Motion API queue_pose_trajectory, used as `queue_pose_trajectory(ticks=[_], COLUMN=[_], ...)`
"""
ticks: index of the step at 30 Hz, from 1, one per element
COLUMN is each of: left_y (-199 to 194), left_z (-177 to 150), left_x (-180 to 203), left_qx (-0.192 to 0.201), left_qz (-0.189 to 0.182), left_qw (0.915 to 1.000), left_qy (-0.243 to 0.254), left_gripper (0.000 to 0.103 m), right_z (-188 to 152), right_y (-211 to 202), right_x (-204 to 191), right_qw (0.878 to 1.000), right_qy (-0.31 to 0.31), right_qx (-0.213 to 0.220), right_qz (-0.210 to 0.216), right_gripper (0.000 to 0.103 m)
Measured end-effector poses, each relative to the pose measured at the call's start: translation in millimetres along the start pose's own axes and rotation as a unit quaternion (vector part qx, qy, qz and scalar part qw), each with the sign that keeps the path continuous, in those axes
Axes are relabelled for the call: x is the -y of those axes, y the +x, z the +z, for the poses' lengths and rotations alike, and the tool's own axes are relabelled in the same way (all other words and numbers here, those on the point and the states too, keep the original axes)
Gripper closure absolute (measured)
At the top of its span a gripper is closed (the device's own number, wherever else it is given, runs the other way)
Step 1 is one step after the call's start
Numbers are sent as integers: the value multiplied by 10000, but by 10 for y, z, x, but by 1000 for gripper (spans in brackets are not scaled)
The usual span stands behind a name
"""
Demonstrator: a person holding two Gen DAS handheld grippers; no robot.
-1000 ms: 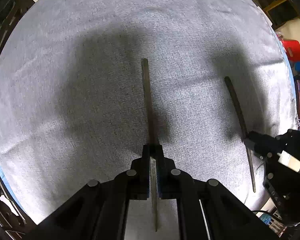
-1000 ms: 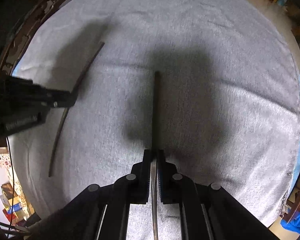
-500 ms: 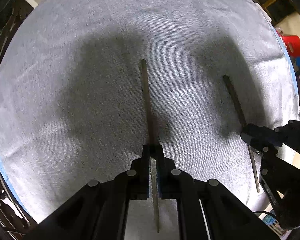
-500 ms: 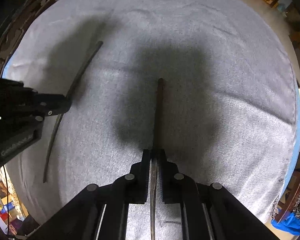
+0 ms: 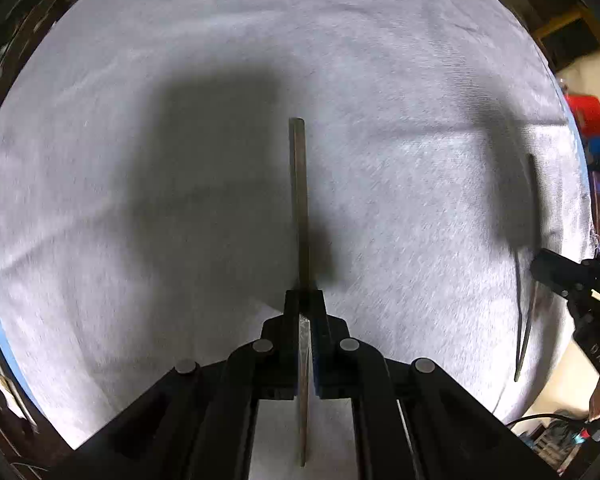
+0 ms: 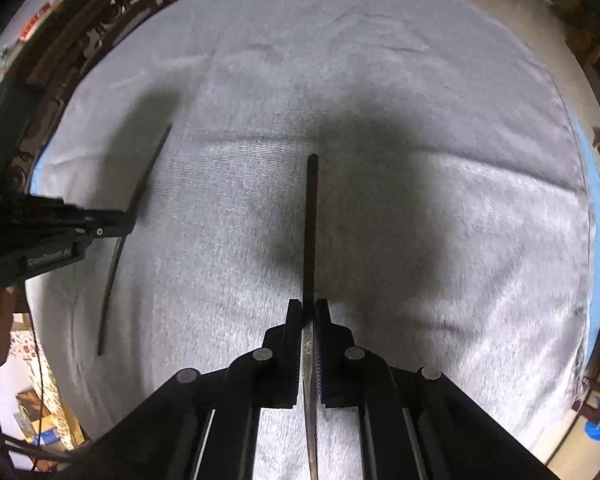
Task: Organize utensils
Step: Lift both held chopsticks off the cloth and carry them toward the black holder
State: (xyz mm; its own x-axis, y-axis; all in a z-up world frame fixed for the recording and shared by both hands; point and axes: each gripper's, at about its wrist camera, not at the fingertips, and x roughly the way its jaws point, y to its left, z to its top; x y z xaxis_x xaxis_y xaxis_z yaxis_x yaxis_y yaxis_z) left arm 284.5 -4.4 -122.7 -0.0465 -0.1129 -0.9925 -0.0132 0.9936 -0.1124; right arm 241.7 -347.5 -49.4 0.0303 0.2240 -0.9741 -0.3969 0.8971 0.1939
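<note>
My left gripper [image 5: 305, 300] is shut on a slim metal utensil [image 5: 299, 200]. Its dark handle points forward above the white cloth [image 5: 140, 240]. My right gripper [image 6: 308, 308] is shut on a second slim utensil [image 6: 311, 220], also with the handle pointing forward. Each gripper shows in the other's view: the right one at the right edge [image 5: 556, 272] with its utensil [image 5: 530, 216], the left one at the left edge [image 6: 116, 224] with its utensil [image 6: 144, 184]. Both utensils hang above the cloth and cast shadows.
The white cloth covers a table with a blue edge [image 6: 598, 220]. Dark carved furniture [image 6: 80, 40] stands beyond the far left edge. A red container [image 5: 586, 108] and clutter lie off the table on the right.
Both grippers have lifted a little with their utensils and drifted apart. The right gripper now sits farther toward the right edge of the left wrist view.
</note>
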Motion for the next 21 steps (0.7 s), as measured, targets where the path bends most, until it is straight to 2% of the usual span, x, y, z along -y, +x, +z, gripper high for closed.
queue_pose_trajectory(ticks=[4, 9, 11, 15, 16, 21], left_y=[-106, -318, -364, -463, -496, -690], left_z=[-207, -540, -713, -1015, -1069, -1385], left_x=[-156, -423, -515, -686, -714, -733], left_qx=[177, 593, 737, 1056, 1128, 1495], left_qz=[-127, -273, -308, -406, -434, -512], left_qw=[9996, 9963, 9945, 9897, 9884, 9819], left_qy=[-202, -562, -684, -881, -915, -1048], left_gripper=[98, 98, 98, 98, 98, 98], right_z=[-160, -381, -339, -528, -513, -676], right_y=[-204, -582, -558, -669, -561, -718], right_x=[45, 168, 132, 104, 62, 31], right_qw=[9995, 9974, 9965, 9944, 9941, 9917], right_qy=[139, 309, 375, 461, 464, 518], right_qx=[244, 610, 715, 911, 953, 1155], right_qz=[138, 208, 218, 257, 238, 234], right_gripper=[96, 96, 96, 96, 96, 96])
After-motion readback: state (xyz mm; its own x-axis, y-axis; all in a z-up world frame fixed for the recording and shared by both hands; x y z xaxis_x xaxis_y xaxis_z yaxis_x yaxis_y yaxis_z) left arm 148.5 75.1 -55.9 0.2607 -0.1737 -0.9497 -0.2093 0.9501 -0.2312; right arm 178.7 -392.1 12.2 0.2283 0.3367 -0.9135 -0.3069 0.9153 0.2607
